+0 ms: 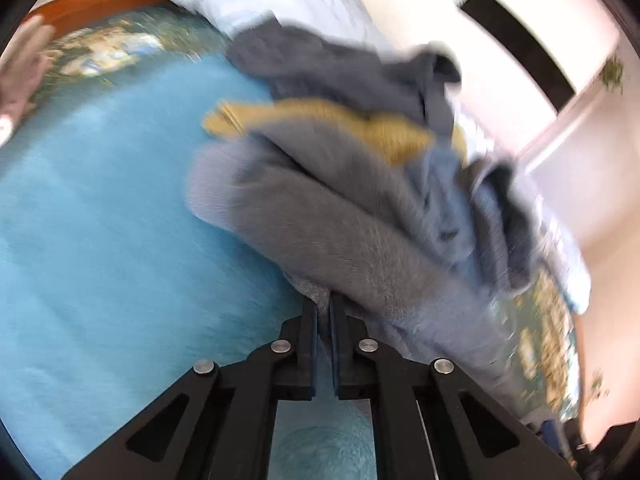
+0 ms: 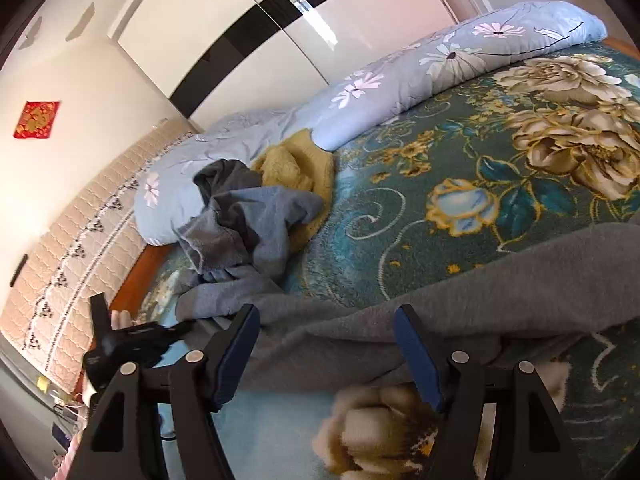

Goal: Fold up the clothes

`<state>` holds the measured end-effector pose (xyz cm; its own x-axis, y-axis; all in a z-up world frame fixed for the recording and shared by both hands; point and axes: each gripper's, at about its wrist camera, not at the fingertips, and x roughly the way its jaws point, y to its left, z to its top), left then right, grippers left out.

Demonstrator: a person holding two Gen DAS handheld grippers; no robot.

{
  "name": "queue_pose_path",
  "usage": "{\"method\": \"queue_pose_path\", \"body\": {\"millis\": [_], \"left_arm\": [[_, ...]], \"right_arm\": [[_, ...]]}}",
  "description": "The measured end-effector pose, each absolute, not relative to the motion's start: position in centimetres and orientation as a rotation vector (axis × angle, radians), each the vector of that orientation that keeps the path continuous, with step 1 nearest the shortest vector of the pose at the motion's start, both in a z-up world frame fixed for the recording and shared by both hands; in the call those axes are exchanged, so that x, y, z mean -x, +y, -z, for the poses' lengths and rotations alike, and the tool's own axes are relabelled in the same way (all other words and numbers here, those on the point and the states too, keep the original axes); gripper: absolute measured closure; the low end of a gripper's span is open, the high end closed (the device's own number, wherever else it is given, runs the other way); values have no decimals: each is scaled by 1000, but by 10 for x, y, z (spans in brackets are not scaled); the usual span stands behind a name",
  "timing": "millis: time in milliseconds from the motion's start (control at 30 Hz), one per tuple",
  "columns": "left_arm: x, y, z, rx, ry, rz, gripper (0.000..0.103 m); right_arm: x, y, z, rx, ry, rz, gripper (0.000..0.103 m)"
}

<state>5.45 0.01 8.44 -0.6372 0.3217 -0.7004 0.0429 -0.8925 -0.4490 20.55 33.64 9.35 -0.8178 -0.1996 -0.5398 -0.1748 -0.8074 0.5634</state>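
Observation:
A grey fleece garment (image 2: 440,300) lies stretched across the bed. My left gripper (image 1: 324,304) is shut on one edge of the grey garment (image 1: 320,232) and holds it up; this view is blurred. My right gripper (image 2: 326,320) is open, its blue-padded fingers (image 2: 416,356) on either side of the garment's near edge, not closed on it. The left gripper also shows in the right wrist view (image 2: 132,340) at the lower left, by the garment's far end.
A pile of grey-blue clothes (image 2: 244,220) and a yellow garment (image 2: 296,168) lie at the bed's head beside a floral light-blue quilt (image 2: 400,80). The bedspread (image 2: 500,168) is teal with big flowers. A padded headboard (image 2: 80,260) and white wardrobe (image 2: 220,20) stand behind.

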Motion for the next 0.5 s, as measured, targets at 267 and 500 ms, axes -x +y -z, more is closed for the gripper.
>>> {"method": "queue_pose_path", "body": {"millis": [267,500], "left_arm": [[-165,-71,-164,770,-529,-2865,98],[-178,-125,-65,1146,-894,-2696,98]], "right_arm": [[-202,319,-99,-927,-847,2807,30],[-198,319,-91,-1003,-838,2824,30]]}}
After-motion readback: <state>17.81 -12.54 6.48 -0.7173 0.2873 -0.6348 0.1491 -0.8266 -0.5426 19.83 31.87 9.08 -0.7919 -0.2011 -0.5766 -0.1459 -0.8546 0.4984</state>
